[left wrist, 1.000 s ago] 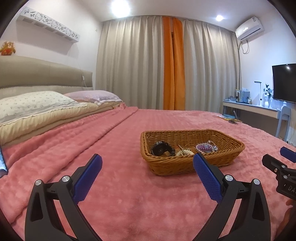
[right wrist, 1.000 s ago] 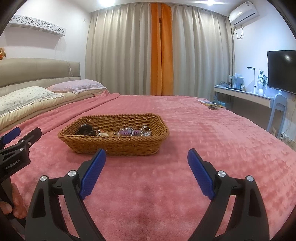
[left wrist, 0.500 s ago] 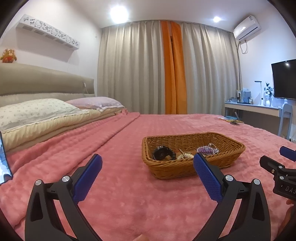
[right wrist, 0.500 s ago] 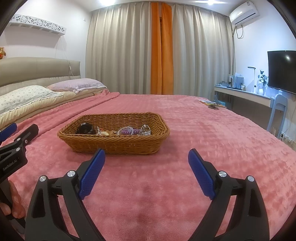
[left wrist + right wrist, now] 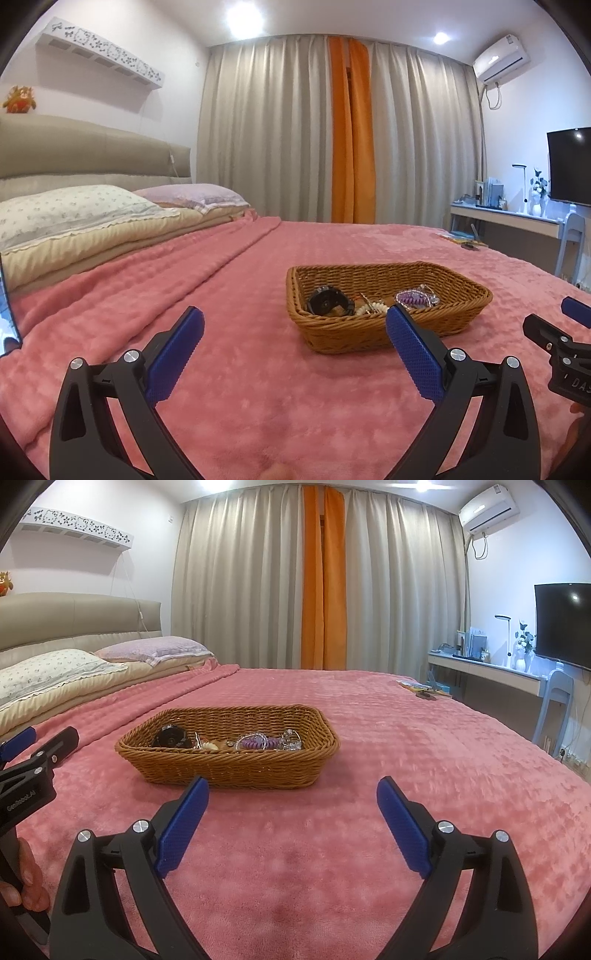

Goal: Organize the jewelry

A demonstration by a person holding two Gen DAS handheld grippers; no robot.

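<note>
left wrist view: left gripper (image 5: pixel 293 334) spread apart, empty, wicker basket (image 5: pixel 388 332) centre-right holding jewelry (image 5: pixel 371 304); right wrist view: right gripper (image 5: pixel 291 808) likewise apart, jewelry (image 5: pixel 229 740) lies binned, consistent with finished or pre-sorting.

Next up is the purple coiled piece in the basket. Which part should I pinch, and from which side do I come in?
Pinch across the middle of the purple coiled piece, coming down from above: the wicker basket walls block any sideways approach, and it lies flat along the bottom. Clear, shiny pieces crowd its right end, so bias toward the left. The right gripper, open and nearer, looks like the better choice, though how tangled the pieces are is unclear.
</note>
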